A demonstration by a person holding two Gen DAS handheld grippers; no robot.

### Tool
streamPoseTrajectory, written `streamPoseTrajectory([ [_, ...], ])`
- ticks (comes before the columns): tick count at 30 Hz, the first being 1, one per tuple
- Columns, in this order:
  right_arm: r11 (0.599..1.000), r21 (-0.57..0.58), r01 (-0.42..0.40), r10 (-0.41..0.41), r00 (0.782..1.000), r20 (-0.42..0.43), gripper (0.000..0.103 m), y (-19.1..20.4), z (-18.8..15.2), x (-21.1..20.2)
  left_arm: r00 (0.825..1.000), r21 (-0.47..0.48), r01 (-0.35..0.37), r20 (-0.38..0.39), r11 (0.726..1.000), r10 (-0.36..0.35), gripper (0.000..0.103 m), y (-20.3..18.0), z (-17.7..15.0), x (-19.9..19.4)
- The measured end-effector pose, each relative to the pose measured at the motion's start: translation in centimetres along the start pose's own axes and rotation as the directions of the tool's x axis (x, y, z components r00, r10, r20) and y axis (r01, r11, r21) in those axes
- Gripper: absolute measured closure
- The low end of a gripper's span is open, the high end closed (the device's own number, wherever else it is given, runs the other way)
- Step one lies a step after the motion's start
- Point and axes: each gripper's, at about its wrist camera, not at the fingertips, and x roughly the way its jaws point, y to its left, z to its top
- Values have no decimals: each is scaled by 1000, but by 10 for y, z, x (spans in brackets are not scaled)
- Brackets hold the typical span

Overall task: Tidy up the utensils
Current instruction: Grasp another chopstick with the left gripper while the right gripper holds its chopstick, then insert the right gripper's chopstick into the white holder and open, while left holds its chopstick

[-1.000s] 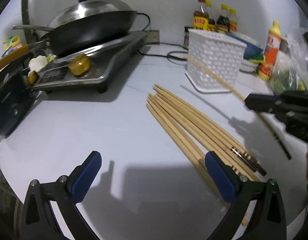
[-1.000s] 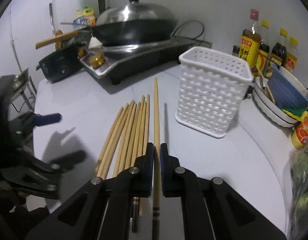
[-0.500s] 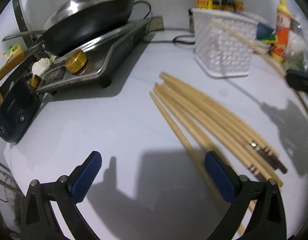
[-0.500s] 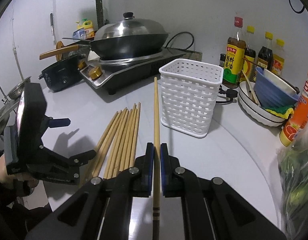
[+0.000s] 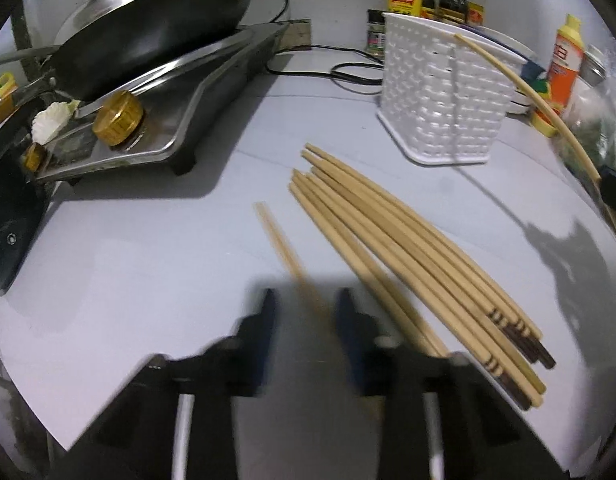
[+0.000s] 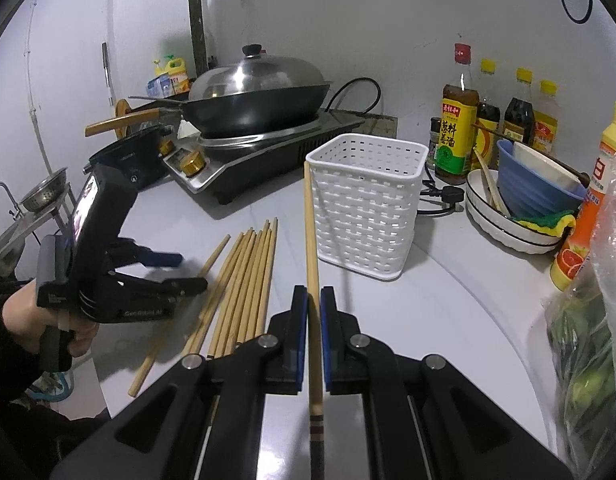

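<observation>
Several wooden chopsticks (image 5: 408, 248) lie in a loose pile on the white counter, also seen in the right wrist view (image 6: 248, 276). One chopstick (image 5: 282, 246) lies apart on their left. My left gripper (image 5: 306, 316) is closing around it, blurred; a gap still shows beside each pad. My right gripper (image 6: 314, 304) is shut on another chopstick (image 6: 310, 240), held above the counter with its tip beside the left rim of the white lattice basket (image 6: 368, 208). From the left wrist view that held chopstick (image 5: 520, 84) arcs across the basket (image 5: 440, 96).
A stove with a lidded wok (image 6: 260, 96) stands at the back left, its cable (image 5: 348, 76) running behind the basket. Sauce bottles (image 6: 460, 128), a dish of bowls (image 6: 520, 208), an orange bottle (image 6: 596, 200) and a bag of greens (image 6: 588, 320) fill the right side.
My left gripper's jaws came in from wide open to a narrow gap around one chopstick, now lying apart from the pile. The right gripper carried its chopstick closer to the basket.
</observation>
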Motion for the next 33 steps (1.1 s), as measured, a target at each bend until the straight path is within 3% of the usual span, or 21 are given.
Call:
streamPoseTrajectory([
  [2, 1000, -7, -5, 5, 1000, 1, 97, 2, -1, -1, 1000, 3, 12, 2, 1000, -12, 91, -3, -3, -2],
  [11, 999, -23, -45, 45, 999, 3, 97, 17, 4, -10, 997, -31, 64, 41, 997, -63, 96, -2, -22, -11],
  [22, 998, -55, -4, 6, 999, 43, 97, 14, 51, -19, 984, -78, 117, 145, 990, -105, 97, 25, -25, -36],
  [27, 997, -72, 18, -13, 998, 68, 97, 7, 84, -15, 966, -93, 164, 215, 982, -141, 97, 38, -16, -53],
  [33, 995, -91, 36, -28, 996, 87, 97, -4, 132, 0, 929, -101, 229, 320, 968, -186, 97, 54, 2, -79],
])
